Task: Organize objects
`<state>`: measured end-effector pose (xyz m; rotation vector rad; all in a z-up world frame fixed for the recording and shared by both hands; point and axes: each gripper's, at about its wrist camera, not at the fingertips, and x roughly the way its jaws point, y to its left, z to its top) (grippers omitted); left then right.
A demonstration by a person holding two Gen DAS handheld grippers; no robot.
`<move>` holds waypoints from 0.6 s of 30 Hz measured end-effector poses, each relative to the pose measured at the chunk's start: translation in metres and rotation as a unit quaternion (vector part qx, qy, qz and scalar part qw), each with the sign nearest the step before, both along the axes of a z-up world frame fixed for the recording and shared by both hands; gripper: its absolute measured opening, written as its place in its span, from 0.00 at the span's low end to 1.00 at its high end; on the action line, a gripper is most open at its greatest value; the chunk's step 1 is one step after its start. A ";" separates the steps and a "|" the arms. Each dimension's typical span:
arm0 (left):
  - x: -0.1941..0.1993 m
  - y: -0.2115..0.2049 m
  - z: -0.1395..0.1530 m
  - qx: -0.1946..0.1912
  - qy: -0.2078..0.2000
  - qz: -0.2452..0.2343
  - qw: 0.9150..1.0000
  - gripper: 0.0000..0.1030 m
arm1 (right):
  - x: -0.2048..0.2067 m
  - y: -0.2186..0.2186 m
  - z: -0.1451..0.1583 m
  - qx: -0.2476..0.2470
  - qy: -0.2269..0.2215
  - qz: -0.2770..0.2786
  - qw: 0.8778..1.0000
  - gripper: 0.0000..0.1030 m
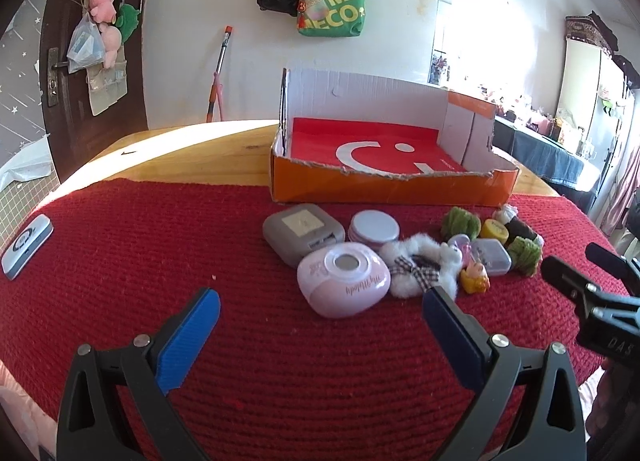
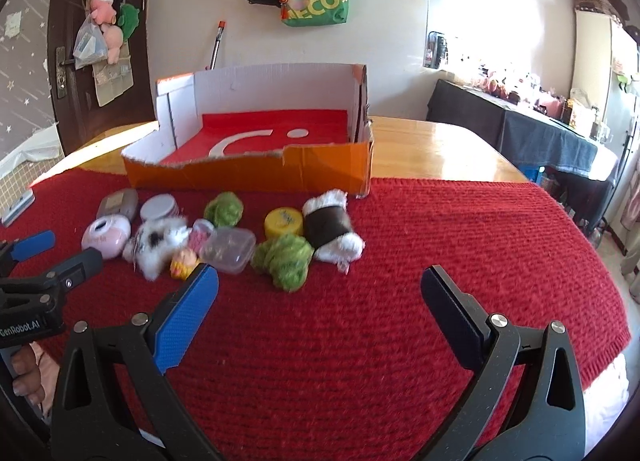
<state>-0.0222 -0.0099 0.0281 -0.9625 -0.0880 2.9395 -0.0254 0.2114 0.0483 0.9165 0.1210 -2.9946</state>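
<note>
Hovering before the clutter, nothing held.
Left hand-held gripper [image 1: 320, 307], jaws wide, has the pink case [image 1: 344, 285] just ahead; right hand-held gripper [image 2: 320, 289], equally wide, sits farther back.

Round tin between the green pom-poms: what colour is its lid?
Yellow lid, clearest in the right wrist view.

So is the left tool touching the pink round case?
Apart. The left wrist view shows red mat between the open left tool and the pink case.
</note>
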 end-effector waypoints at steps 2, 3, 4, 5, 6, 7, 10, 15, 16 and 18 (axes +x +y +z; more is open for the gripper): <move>-0.006 0.000 0.003 -0.003 -0.004 -0.003 1.000 1.00 | -0.008 0.004 0.006 -0.001 -0.001 -0.006 1.000 1.00; -0.010 0.000 0.005 -0.004 -0.009 -0.005 1.000 1.00 | -0.016 0.005 0.009 0.002 -0.002 -0.009 1.000 1.00; -0.013 0.000 0.006 -0.006 -0.012 -0.006 1.000 1.00 | -0.019 0.007 0.011 0.003 -0.003 -0.011 1.000 1.00; -0.017 0.000 0.007 -0.009 -0.016 -0.008 1.000 1.00 | -0.020 0.011 0.012 0.004 -0.003 -0.012 1.000 1.00; -0.018 0.000 0.008 -0.010 -0.019 -0.010 1.000 1.00 | -0.026 0.014 0.014 0.005 -0.007 -0.015 1.000 1.00; -0.022 0.000 0.008 -0.012 -0.024 -0.011 1.000 1.00 | -0.031 0.017 0.015 0.003 -0.013 -0.016 1.000 1.00; -0.029 -0.002 0.008 -0.014 -0.037 -0.015 0.999 1.00 | -0.049 0.028 0.014 -0.010 -0.044 -0.014 0.999 1.00; -0.038 -0.006 0.005 -0.015 -0.061 -0.021 0.998 0.98 | -0.075 0.036 0.008 -0.003 -0.089 -0.012 0.996 1.00; -0.039 -0.007 0.003 -0.014 -0.068 -0.024 0.997 0.97 | -0.079 0.036 0.005 0.002 -0.097 -0.011 0.995 1.00; -0.042 -0.007 0.001 -0.014 -0.075 -0.027 0.997 0.97 | -0.082 0.036 0.000 0.007 -0.107 -0.010 0.994 1.00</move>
